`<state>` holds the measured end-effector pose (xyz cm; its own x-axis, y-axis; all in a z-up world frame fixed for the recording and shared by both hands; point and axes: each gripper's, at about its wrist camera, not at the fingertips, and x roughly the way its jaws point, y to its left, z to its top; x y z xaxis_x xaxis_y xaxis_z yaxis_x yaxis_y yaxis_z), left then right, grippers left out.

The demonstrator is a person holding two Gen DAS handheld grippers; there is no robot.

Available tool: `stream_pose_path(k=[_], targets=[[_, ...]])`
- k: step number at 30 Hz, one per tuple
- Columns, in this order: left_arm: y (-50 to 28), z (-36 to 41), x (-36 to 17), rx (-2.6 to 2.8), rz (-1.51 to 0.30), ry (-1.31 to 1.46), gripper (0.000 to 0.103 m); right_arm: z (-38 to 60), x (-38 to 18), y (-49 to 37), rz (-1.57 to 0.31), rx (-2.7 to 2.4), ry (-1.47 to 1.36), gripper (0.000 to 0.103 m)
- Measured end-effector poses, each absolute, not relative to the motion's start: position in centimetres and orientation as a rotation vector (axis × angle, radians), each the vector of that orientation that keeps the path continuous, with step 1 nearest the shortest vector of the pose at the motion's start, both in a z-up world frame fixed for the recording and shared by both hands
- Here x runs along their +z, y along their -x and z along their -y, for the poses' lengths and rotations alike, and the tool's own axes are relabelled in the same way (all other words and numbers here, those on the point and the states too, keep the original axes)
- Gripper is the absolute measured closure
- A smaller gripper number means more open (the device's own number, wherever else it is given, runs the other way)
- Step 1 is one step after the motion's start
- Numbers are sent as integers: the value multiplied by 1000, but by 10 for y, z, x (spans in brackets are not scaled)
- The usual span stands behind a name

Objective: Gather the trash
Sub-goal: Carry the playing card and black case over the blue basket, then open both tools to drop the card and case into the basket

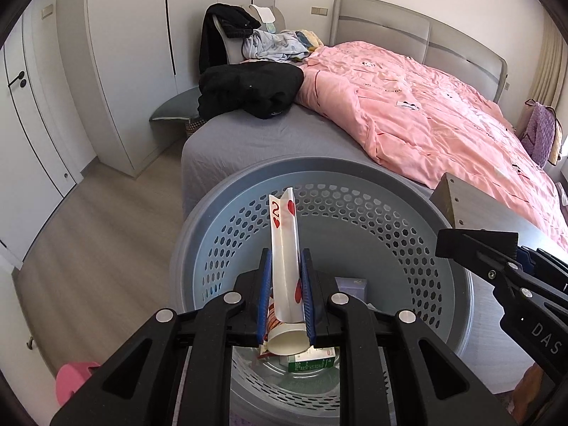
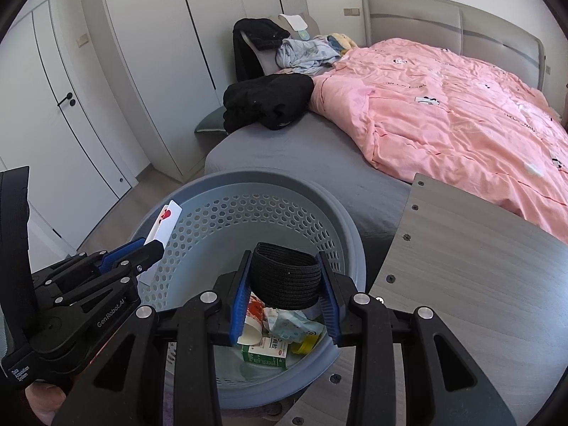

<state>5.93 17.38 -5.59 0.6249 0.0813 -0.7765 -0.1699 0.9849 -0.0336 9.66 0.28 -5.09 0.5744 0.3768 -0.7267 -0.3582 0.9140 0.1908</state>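
Drop-off step, by the look of things: both loads already above the basket, neither let go.

Left gripper clamped on a bent playing card, a two of hearts, curled lengthwise between the blue pads and standing up past the fingertips, over the basket's near side. Right gripper closed on a black ribbed band, squeezed into an oval between its pads, hanging over the basket's mouth near the rim beside the wooden board.

Down in the basket: a paper cup, a green box, a crumpled wrapper, a yellow scrap.

Next move, likely: spread each pair of jaws while still inside the rim, so that card and band fall among the rest. Card light and springy, so may cling to a pad or flutter off to the side; a release low over the middle seems safer. Band should drop straight.

Bed behind the basket, with pink quilt and black clothes, no part of this step.
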Motion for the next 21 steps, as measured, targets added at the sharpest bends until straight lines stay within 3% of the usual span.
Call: stream_pose_path(k=[5,8,10,13,16,21], targets=[[-63,-175,-56,145,-885,110,87,-7,-52,-100,-856,448,-24,66],[-63,-177,-55,148,-882,114,77,-8,-50,-100,-846,450,-29,59],[-62,-178,-53,157,-874,111,64,-7,-48,-100,-836,448,-33,49],[-59,-178,-52,163,-867,111,49,-4,-47,-100,-827,443,-35,41],[-58,-178,-52,166,-866,111,44,-1,-46,-100,-824,440,-40,34],[-56,-179,-50,168,-865,109,39,1,-44,-99,-823,439,-44,32]])
